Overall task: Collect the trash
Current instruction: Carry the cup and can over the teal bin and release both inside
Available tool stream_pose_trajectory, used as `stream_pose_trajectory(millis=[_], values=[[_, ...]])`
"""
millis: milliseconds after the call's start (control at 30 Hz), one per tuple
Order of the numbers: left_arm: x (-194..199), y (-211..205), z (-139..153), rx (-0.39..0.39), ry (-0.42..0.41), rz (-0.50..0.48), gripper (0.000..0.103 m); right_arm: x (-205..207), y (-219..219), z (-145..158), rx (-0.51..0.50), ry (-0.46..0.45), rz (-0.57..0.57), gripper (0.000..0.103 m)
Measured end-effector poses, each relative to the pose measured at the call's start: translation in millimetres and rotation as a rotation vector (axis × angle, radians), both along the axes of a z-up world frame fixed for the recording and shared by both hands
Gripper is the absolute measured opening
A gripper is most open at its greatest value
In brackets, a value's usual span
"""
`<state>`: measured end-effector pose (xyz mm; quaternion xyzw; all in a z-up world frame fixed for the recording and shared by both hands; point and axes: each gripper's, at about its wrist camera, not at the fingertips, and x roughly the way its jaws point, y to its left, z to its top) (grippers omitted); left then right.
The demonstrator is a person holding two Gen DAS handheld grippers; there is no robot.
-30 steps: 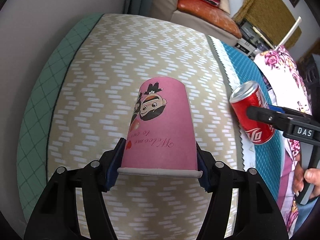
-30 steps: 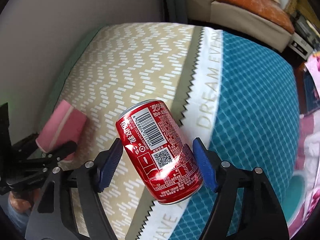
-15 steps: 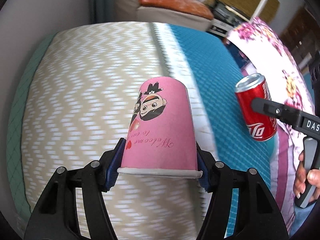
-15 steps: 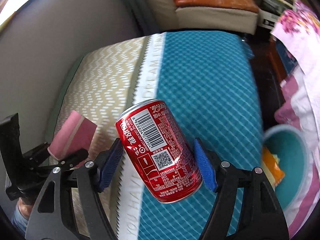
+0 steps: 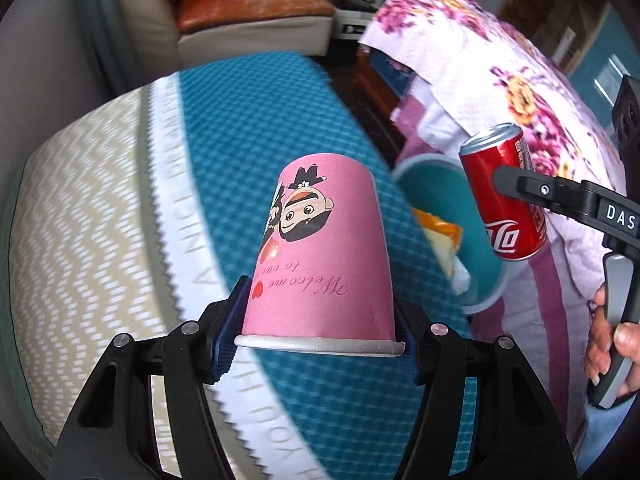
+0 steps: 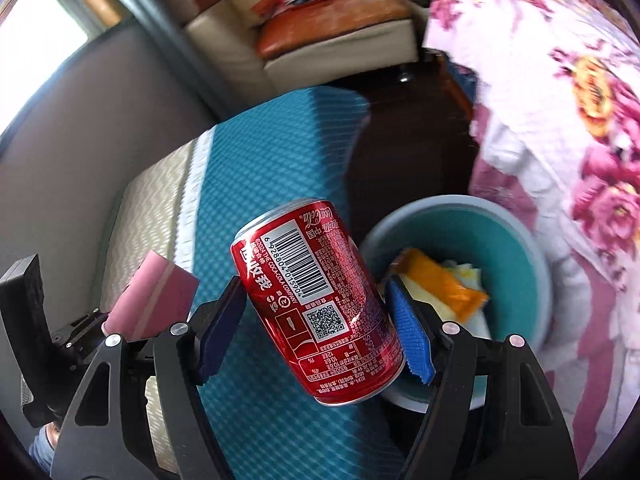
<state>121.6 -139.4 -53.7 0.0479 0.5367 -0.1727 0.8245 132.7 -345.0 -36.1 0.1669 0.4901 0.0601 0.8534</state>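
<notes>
My left gripper (image 5: pixel 318 330) is shut on a pink paper cup (image 5: pixel 320 256) with a cartoon print, held upside down above the sofa. My right gripper (image 6: pixel 316 336) is shut on a red Coca-Cola can (image 6: pixel 316 304), tilted, held in the air just left of a teal trash bin (image 6: pixel 520 248). The bin holds an orange wrapper (image 6: pixel 444 288) and pale paper. In the left wrist view the can (image 5: pixel 502 196) hangs above the bin (image 5: pixel 480 240), right of the cup. The cup also shows in the right wrist view (image 6: pixel 154 300).
A sofa with a teal cover (image 5: pixel 280 128) and a beige zigzag cover (image 5: pixel 80 208) lies below. A pink floral quilt (image 6: pixel 580 120) is on the right, beside the bin. A cream armchair with an orange cushion (image 5: pixel 256 12) stands behind. Dark floor (image 6: pixel 408 128) lies between.
Both grippers have swung right with their loads, from over the beige cover to the teal cover. The trash bin has come into view beside the can.
</notes>
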Motion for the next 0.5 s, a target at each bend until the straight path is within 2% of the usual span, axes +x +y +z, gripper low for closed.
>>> stream_pose_trajectory(millis=[267, 500], values=[[-8.9, -69.5, -2.5, 0.043, -0.001, -0.092, 0.064, -21.0, -60.9, -12.8, 0.052, -0.006, -0.076, 0.068], [-11.0, -103.5, -8.5, 0.063, 0.007, -0.13, 0.064, -30.3, -97.7, -16.5, 0.078, -0.016, -0.123, 0.066]])
